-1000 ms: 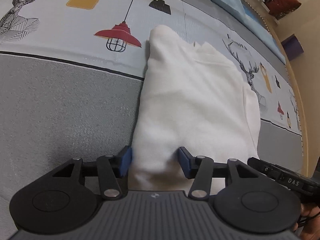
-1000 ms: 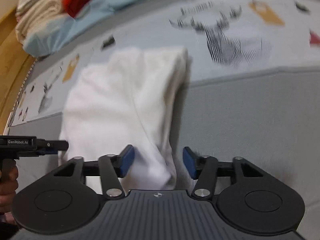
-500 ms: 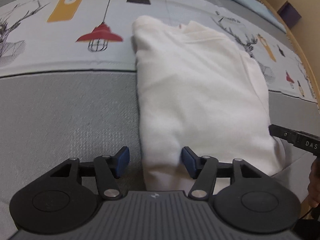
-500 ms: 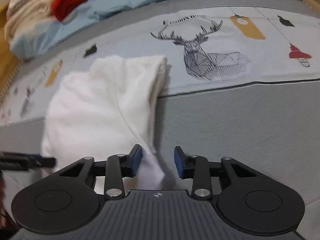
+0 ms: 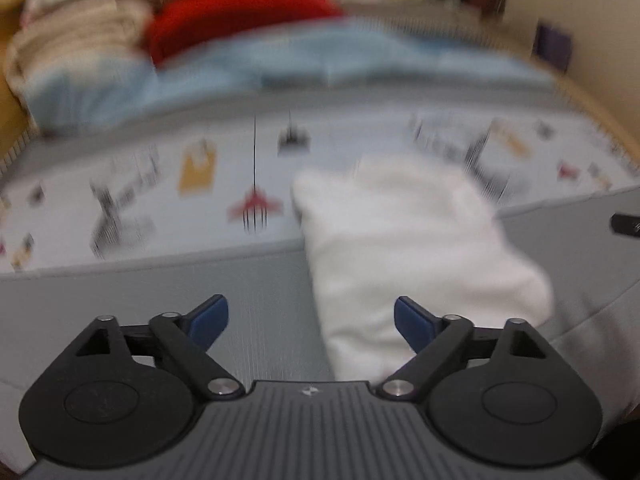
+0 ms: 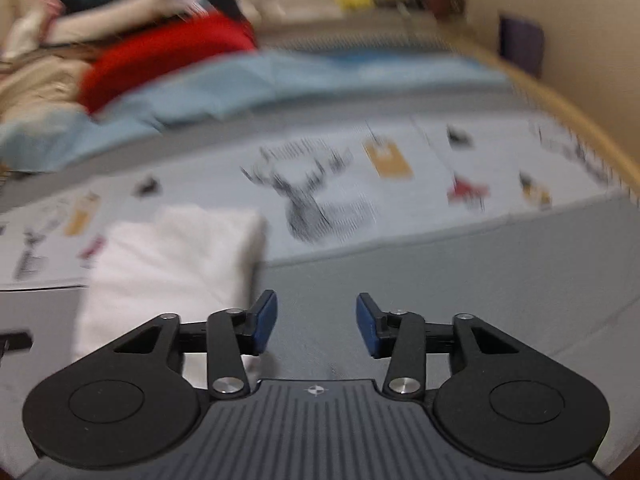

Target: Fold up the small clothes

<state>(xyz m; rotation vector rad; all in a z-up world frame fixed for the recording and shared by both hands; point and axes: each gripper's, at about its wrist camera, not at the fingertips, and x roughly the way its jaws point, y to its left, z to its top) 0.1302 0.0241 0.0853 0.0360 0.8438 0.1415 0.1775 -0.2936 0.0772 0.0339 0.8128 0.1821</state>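
A white folded garment [image 5: 408, 248] lies flat on the grey and patterned bed cover [image 5: 160, 300]; it also shows in the right wrist view [image 6: 168, 264]. My left gripper [image 5: 311, 322] is open and empty, raised just in front of the garment's near edge, which sits between the jaws toward the right one. My right gripper [image 6: 316, 322] is open and empty, to the right of the garment, over bare grey cover. Both views are motion-blurred.
A pale blue blanket [image 6: 280, 80], a red cloth [image 6: 168, 56] and beige bedding [image 5: 72, 44] are piled at the back. A wooden bed rim [image 6: 568, 120] curves along the right. The other gripper's tip [image 5: 626, 224] shows at the right edge.
Both grippers let go of the garment's near edge, opened wider and pulled back and up. The right gripper shifted right, off the garment. The garment stays flat.
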